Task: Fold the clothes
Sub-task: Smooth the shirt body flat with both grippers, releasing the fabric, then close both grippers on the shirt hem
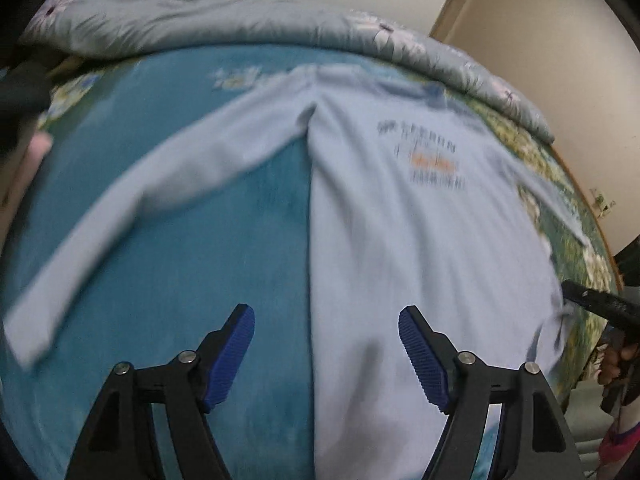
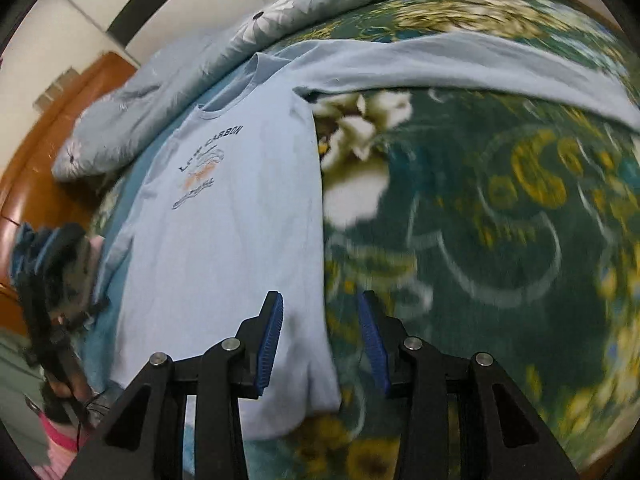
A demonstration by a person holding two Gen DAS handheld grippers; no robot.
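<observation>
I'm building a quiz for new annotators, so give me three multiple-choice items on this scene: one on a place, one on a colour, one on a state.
1. Where does the shirt lie?
A. hung on a rack
B. spread flat on the bed sheet
C. inside a basket

2. What colour is the shirt?
A. light blue
B. red
C. black

3. How do the two claws stand?
A. both shut on the shirt
B. only the left shut
C. both open, holding nothing

Answers:
1 B, both views show it flat on the floral sheet, sleeves out to the sides.
2 A, pale blue fabric with dark chest print.
3 C, the left claw and the right claw each show a clear gap with nothing gripped between the pads.
</observation>
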